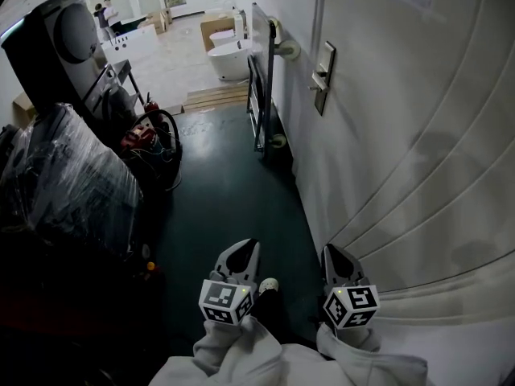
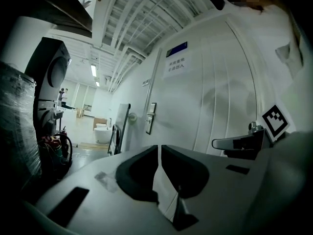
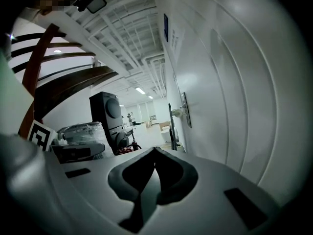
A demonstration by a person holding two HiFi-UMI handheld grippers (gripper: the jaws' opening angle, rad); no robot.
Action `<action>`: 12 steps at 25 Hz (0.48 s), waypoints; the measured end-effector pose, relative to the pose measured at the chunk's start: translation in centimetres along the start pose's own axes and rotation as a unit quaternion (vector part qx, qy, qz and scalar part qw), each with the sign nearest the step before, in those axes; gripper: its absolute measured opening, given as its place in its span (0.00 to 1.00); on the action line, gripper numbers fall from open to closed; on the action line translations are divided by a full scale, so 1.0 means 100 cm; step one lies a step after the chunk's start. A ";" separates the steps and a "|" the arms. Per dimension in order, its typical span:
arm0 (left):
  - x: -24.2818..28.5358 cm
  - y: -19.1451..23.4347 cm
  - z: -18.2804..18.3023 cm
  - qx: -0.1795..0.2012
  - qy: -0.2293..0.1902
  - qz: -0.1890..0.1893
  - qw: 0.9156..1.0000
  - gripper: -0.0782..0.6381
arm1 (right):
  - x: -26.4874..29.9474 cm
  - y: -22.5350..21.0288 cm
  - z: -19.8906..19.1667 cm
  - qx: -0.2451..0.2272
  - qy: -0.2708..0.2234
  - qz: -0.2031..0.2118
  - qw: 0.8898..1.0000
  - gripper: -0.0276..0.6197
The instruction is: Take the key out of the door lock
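Holding white left gripper (image 1: 244, 249) and right gripper (image 1: 335, 253) low | both jaws together, empty | silver door lock plate (image 1: 323, 75) well apart ahead.

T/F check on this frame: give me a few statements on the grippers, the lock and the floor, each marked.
1. The left gripper and the right gripper are both shut with nothing between the jaws. True.
2. The right gripper is at the door lock. False: it is held low, far from the lock.
3. The lock sits on the white door on the person's right. True.
4. The floor beside the door is white tile. False: it is dark green there.
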State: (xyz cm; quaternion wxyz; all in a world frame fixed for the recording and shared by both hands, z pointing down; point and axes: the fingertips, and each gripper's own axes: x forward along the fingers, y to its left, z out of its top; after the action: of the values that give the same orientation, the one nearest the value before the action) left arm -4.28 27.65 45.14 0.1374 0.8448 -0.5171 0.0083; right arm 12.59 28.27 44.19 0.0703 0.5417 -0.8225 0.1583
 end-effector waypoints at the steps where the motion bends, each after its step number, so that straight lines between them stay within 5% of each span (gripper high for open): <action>1: 0.005 0.006 0.000 -0.003 0.003 0.002 1.000 0.15 | 0.007 -0.001 0.001 0.001 0.003 0.000 1.000 0.12; 12: 0.076 0.060 0.039 -0.030 0.002 -0.010 1.000 0.15 | 0.086 -0.036 0.044 0.000 0.004 -0.027 1.000 0.12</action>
State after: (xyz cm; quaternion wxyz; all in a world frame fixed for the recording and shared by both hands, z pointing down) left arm -6.46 17.53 43.95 0.1634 0.8452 -0.5088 -0.0069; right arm 12.70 18.05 43.22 0.0779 0.5634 -0.8070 0.1590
